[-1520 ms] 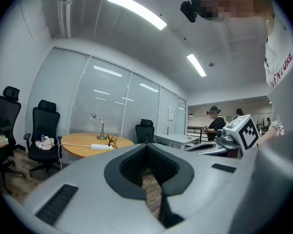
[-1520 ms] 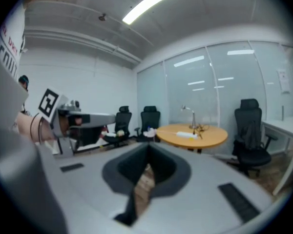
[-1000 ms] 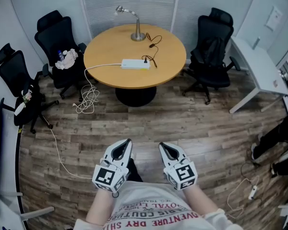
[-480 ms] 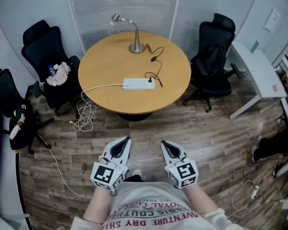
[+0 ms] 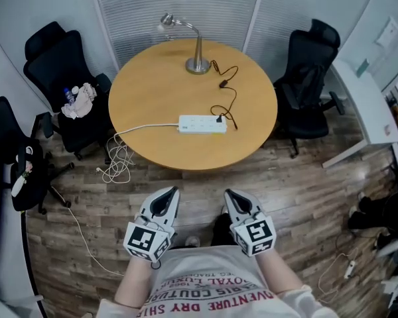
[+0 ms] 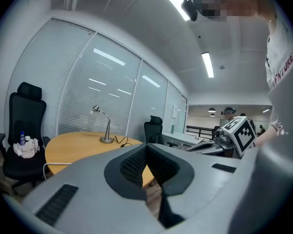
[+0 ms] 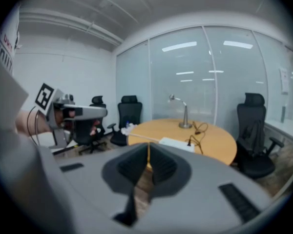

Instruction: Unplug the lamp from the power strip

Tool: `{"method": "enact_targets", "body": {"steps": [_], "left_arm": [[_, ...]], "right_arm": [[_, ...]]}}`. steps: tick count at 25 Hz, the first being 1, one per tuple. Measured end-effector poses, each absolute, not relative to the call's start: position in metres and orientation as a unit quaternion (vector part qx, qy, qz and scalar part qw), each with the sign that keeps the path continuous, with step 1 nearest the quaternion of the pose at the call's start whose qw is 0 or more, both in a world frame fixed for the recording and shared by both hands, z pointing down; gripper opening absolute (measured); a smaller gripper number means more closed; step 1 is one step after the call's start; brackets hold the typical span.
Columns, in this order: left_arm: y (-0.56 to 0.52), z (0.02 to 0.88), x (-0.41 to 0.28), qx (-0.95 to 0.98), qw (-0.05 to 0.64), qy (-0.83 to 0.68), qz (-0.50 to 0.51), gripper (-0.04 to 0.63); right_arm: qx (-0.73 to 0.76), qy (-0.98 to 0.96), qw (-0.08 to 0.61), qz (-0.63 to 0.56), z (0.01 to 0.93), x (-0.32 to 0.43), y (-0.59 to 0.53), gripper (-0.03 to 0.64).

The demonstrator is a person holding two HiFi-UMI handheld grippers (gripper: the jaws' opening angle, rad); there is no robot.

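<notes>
A silver desk lamp point(image 5: 194, 50) stands at the far side of a round wooden table point(image 5: 152, 91). Its black cord point(image 5: 229, 91) runs to a plug point(image 5: 219, 118) in a white power strip point(image 5: 202, 124) near the table's front. Both grippers hang close to my body, well short of the table. My left gripper point(image 5: 166, 197) is shut with nothing in it; so is my right gripper point(image 5: 233, 198). The lamp point(image 6: 105, 129) and table also show in the left gripper view. In the right gripper view the power strip point(image 7: 177, 144) and lamp point(image 7: 181, 112) lie ahead.
Black office chairs stand at the left point(image 5: 66, 71), the far left point(image 5: 13, 158) and the right point(image 5: 315, 85) of the table. A white cable point(image 5: 119, 152) drops from the strip onto the wood floor. A white desk point(image 5: 368, 101) stands at the right.
The table has drawn nearer and larger in the head view, and shifted a little right. Both grippers stay shut in the same place before my body.
</notes>
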State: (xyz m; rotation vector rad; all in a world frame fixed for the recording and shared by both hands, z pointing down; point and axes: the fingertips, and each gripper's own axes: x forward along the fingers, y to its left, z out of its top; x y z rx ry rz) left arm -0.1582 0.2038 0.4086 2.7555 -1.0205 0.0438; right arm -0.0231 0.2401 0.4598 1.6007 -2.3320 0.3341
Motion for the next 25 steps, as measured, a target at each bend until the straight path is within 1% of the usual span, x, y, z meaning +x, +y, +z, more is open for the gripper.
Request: {"method": "enact_targets", "body": {"steps": [7, 19, 25], "left_arm": [[0.143, 0.421, -0.136, 0.921, 0.101, -0.376, 0.016, 0.028], [0.014, 0.431, -0.034, 0.892, 0.114, -0.437, 0.030, 0.028], [-0.033, 0.451, 0.009, 0.882, 0.120, -0.453, 0.057, 0.028]], "right_arm": [[0.526, -0.829, 0.150, 0.112, 0.471, -0.004, 0.172, 0.029], [0.440, -0.874, 0.169, 0.119, 0.479, 0.091, 0.022, 0.029], [0.408, -0.883, 0.189, 0.136, 0.500, 0.128, -0.034, 0.029]]}}
